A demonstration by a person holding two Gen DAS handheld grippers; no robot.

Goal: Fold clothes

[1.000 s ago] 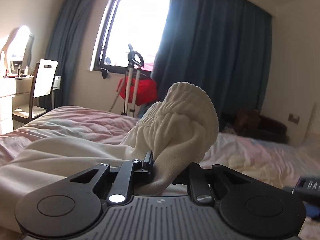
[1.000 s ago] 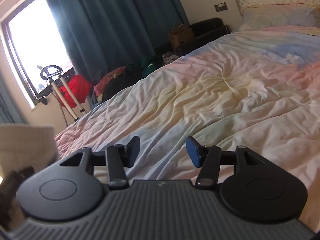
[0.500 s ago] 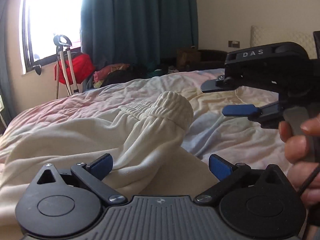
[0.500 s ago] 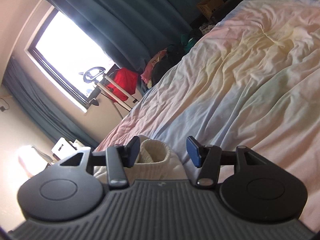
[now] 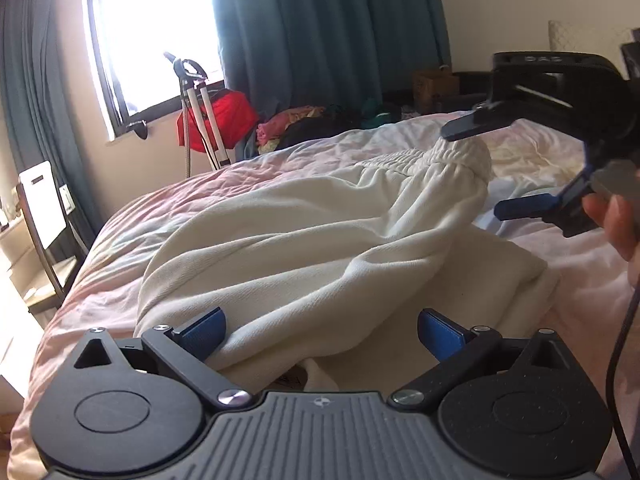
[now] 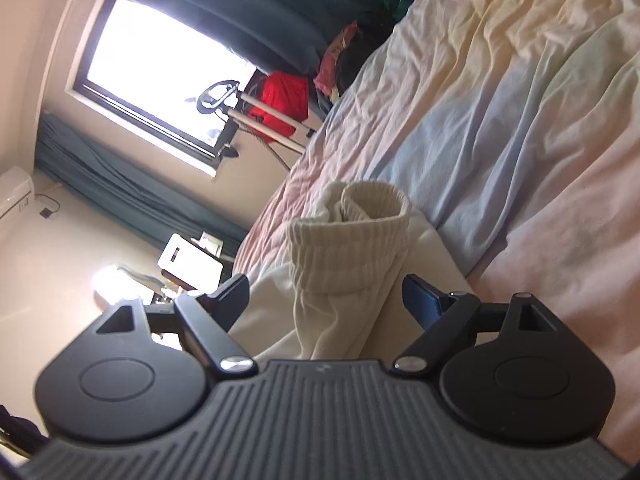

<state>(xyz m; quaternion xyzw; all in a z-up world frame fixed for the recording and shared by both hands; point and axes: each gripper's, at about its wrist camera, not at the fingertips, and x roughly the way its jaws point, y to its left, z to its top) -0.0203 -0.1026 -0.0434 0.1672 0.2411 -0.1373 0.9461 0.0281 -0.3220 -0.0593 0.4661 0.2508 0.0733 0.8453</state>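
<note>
A cream garment [image 5: 320, 248] with a ribbed cuff [image 5: 460, 156] lies rumpled on the bed. My left gripper [image 5: 320, 330] is open, its blue pads spread either side of a fold at the garment's near edge, gripping nothing. My right gripper [image 5: 480, 168] shows in the left wrist view at the right, open, tilted on its side, one finger above the cuff and one below. In the right wrist view my right gripper [image 6: 326, 294] is open with the cuff [image 6: 352, 236] standing between the fingers, not pinched.
The bed [image 5: 168, 208] has a pastel pink, blue and yellow cover [image 6: 520, 112]. A red bag on a stand [image 5: 216, 116], a clothes pile [image 5: 320, 120], blue curtains and a window stand beyond it. A white chair [image 5: 40, 208] stands at the left.
My left gripper has let go of the cuff and opened; the garment now lies on the bed. My right gripper has rolled sideways and moved around the cuff.
</note>
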